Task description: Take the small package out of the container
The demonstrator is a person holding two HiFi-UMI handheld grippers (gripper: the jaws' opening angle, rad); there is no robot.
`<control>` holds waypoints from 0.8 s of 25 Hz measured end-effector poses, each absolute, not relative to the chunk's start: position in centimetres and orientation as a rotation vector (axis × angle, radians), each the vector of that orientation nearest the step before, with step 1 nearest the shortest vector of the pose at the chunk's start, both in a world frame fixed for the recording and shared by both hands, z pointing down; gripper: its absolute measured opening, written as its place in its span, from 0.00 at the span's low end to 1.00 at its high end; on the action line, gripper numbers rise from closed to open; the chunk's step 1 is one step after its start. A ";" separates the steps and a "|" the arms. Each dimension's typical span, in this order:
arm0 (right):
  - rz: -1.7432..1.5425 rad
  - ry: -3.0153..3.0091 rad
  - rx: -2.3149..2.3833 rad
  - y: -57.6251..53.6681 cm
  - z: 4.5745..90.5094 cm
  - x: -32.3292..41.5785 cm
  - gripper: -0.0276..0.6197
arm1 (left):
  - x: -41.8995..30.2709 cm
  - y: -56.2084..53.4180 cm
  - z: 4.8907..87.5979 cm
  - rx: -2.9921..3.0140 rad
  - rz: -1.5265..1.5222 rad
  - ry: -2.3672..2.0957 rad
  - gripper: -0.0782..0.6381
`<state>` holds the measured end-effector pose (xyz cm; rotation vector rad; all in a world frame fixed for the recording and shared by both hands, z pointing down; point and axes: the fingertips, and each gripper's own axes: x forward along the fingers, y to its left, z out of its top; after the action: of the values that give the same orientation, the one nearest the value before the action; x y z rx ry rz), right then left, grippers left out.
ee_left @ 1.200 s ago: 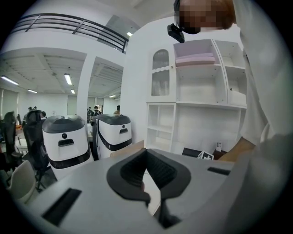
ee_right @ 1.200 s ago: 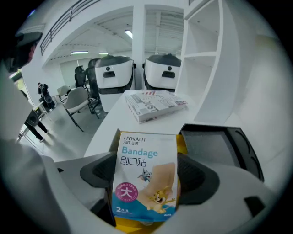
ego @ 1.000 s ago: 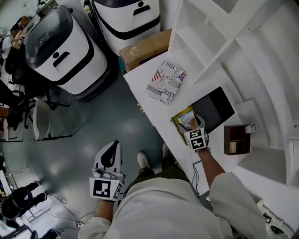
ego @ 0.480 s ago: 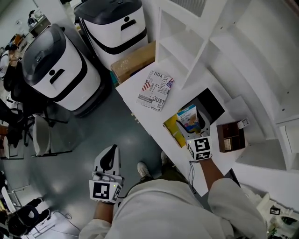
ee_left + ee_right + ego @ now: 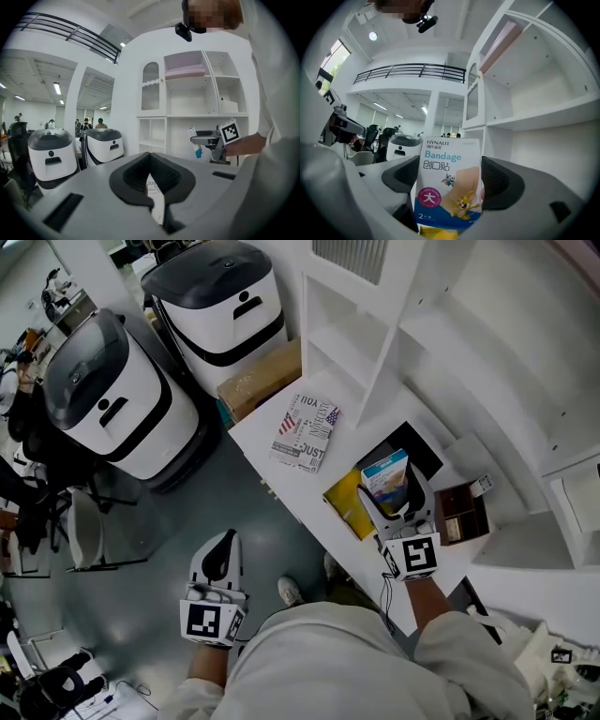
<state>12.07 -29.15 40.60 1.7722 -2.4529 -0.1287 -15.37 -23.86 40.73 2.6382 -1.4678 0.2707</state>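
My right gripper [image 5: 397,505] is shut on the small package [image 5: 385,474], a white and blue "Bandage" box. It holds the box upright above the open yellow container [image 5: 343,506], which lies on the white counter [image 5: 339,452]. In the right gripper view the package [image 5: 447,183] fills the space between the jaws, with a strip of the yellow container [image 5: 436,232] below it. My left gripper [image 5: 221,557] hangs low over the grey floor, shut and holding nothing. The left gripper view looks past its own jaws [image 5: 151,159] to the right gripper [image 5: 211,139] and the package [image 5: 193,140].
A black tray [image 5: 419,448] lies behind the container and a small brown wooden box [image 5: 462,515] stands to its right. A printed paper bag [image 5: 305,432] lies further along the counter. White shelving [image 5: 394,324] rises behind. A cardboard box [image 5: 260,381] and two white bins [image 5: 98,395] stand on the floor.
My right gripper has lifted the package up out of the yellow container. The left gripper has stayed where it was.
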 end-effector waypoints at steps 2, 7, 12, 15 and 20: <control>-0.155 -2.462 1.785 -28.6 39.4 12.0 0.69 | -15.0 -24.2 40.5 2.651 0.265 -1.458 0.12; -0.207 -2.477 1.809 -27.3 37.3 12.4 0.69 | -13.7 -24.6 40.1 2.678 0.253 -1.426 0.12; -0.229 -2.477 1.834 -26.6 36.4 13.0 0.69 | -12.7 -24.8 40.1 2.696 0.245 -1.397 0.12; -0.247 -2.475 1.841 -26.4 36.0 13.2 0.69 | -12.3 -24.9 40.1 2.703 0.243 -1.387 0.12; -0.269 -2.483 1.848 -26.3 35.4 13.3 0.69 | -12.1 -25.1 40.0 2.708 0.242 -1.383 0.12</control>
<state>13.35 -26.32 35.43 1.8476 -2.4830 -0.2690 -12.10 -25.14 39.99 2.7077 -1.3827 0.2417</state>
